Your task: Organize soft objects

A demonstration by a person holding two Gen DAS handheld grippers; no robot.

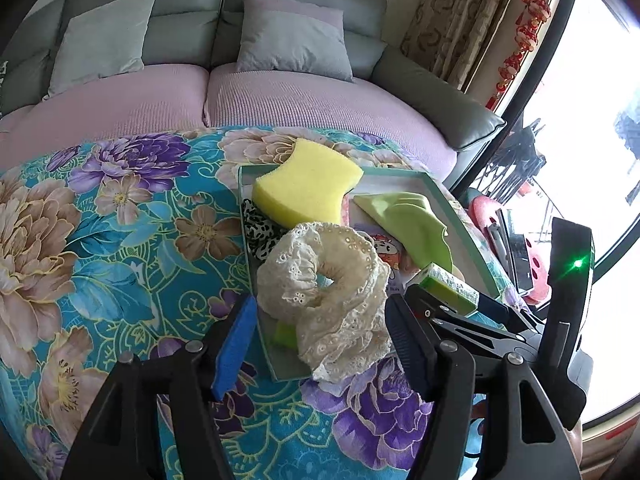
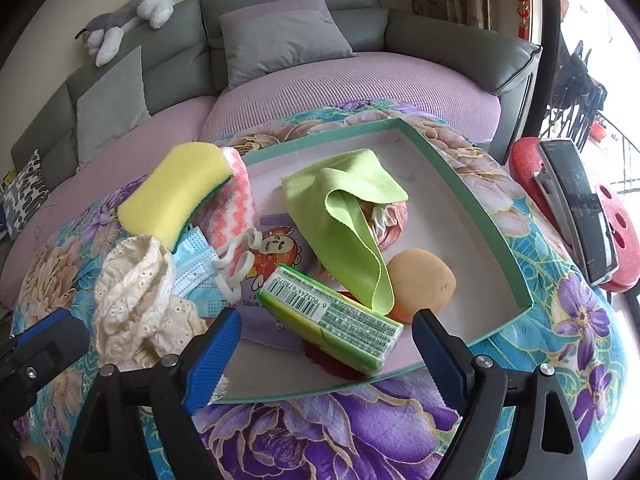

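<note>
A shallow green-rimmed tray on the flowered table holds soft things: a yellow sponge, a cream lace scrunchie, a lime cloth, a green tissue pack, a blue face mask, a wipes pack and a tan round sponge. My left gripper is open, its fingers on either side of the scrunchie's near edge. My right gripper is open at the tray's near edge, with the tissue pack between its fingers.
A grey and pink sofa with cushions stands behind the table. A plush toy lies on its backrest. A red stool with a dark device on it stands at the right, by the window.
</note>
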